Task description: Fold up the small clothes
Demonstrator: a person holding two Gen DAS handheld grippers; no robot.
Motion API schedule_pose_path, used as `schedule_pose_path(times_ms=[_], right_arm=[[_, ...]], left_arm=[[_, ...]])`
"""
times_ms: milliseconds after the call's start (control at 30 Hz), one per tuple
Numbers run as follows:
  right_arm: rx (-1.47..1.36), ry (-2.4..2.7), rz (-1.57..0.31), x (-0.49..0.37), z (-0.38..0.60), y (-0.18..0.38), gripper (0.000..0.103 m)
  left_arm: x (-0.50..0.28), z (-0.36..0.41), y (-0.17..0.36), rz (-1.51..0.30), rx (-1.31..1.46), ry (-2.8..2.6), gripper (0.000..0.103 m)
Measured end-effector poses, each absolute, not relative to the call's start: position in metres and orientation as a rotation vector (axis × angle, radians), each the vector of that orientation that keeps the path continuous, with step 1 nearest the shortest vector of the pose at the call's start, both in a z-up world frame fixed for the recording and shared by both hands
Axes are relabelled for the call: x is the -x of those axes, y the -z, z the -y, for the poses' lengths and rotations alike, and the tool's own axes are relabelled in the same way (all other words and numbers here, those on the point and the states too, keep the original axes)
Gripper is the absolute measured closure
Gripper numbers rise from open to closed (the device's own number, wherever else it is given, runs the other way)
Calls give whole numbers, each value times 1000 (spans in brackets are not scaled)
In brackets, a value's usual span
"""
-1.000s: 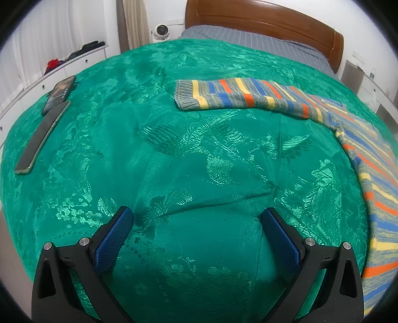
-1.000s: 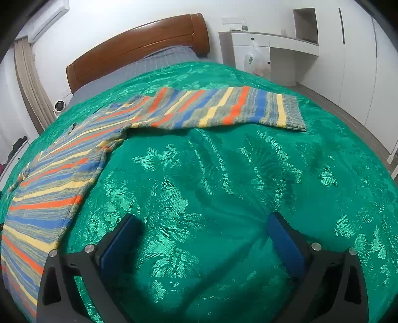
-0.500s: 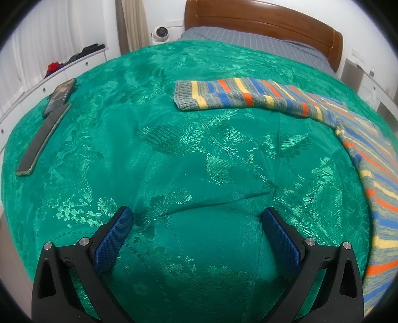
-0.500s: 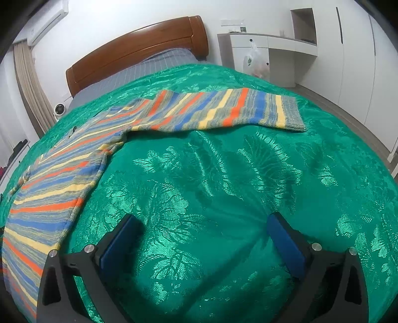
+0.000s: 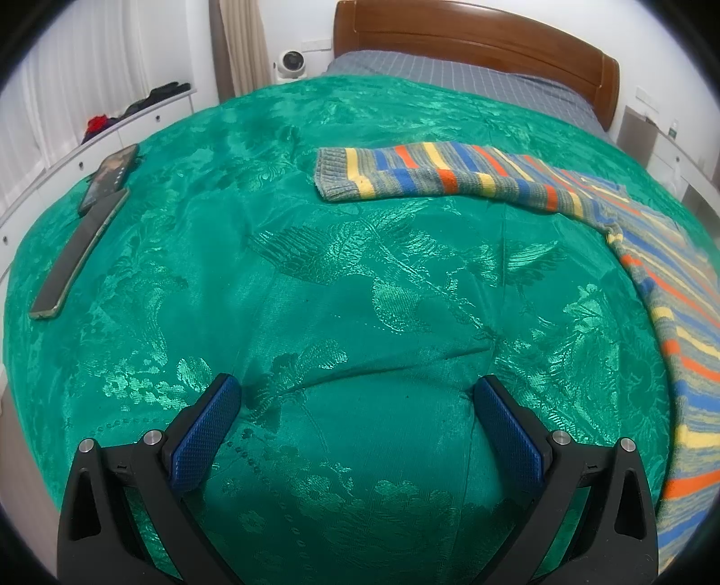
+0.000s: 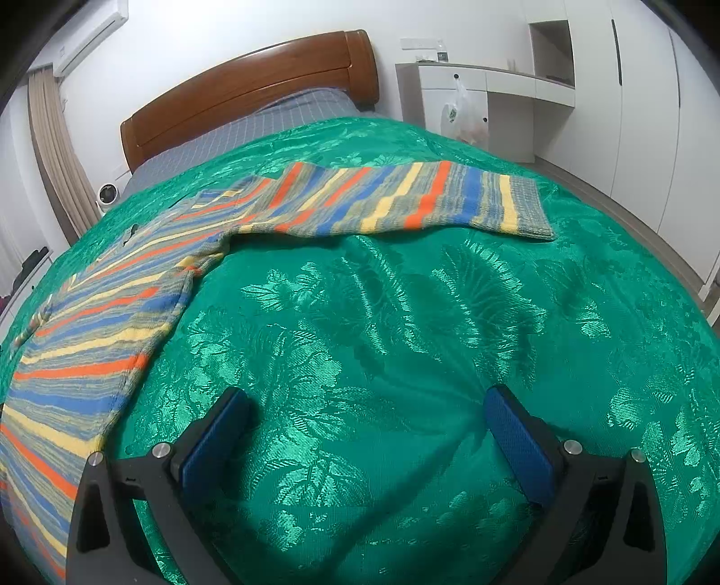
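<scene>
A striped knit sweater (image 5: 666, 279) in grey, blue, yellow and orange lies flat on the green bedspread (image 5: 342, 288). One sleeve reaches out leftward, ending in a ribbed cuff (image 5: 335, 173). My left gripper (image 5: 355, 391) hovers open over bare spread, well short of that cuff. Seen from the right wrist, the sweater's body (image 6: 90, 333) fills the left side and the other sleeve runs right to its cuff (image 6: 528, 207). My right gripper (image 6: 366, 400) is open too, over bare bedspread (image 6: 405, 324), nothing between its fingers.
Two dark flat devices, a phone (image 5: 110, 173) and a long slab (image 5: 76, 256), lie at the spread's left edge. A wooden headboard (image 5: 472, 31) and grey sheet (image 5: 450, 78) are at the far end. White cabinets (image 6: 486, 103) and a plastic bag (image 6: 463, 117) stand beyond the bed's right side.
Both grippers have drifted slightly; the sweater sits a little lower and nearer in both views. Both stay open and the sweater has not moved on the bed.
</scene>
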State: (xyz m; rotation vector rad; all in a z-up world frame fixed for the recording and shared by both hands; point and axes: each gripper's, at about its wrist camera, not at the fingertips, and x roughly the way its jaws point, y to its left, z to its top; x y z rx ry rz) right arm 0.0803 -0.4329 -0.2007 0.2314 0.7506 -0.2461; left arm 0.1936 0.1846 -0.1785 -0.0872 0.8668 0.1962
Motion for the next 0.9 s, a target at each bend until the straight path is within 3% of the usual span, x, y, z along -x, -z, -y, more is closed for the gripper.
schedule_pose_path(times_ms=[900], right_arm=[[-223, 253, -754, -80, 429, 201, 0]], left_arm=[[-194, -184, 179, -866, 87, -196, 0]])
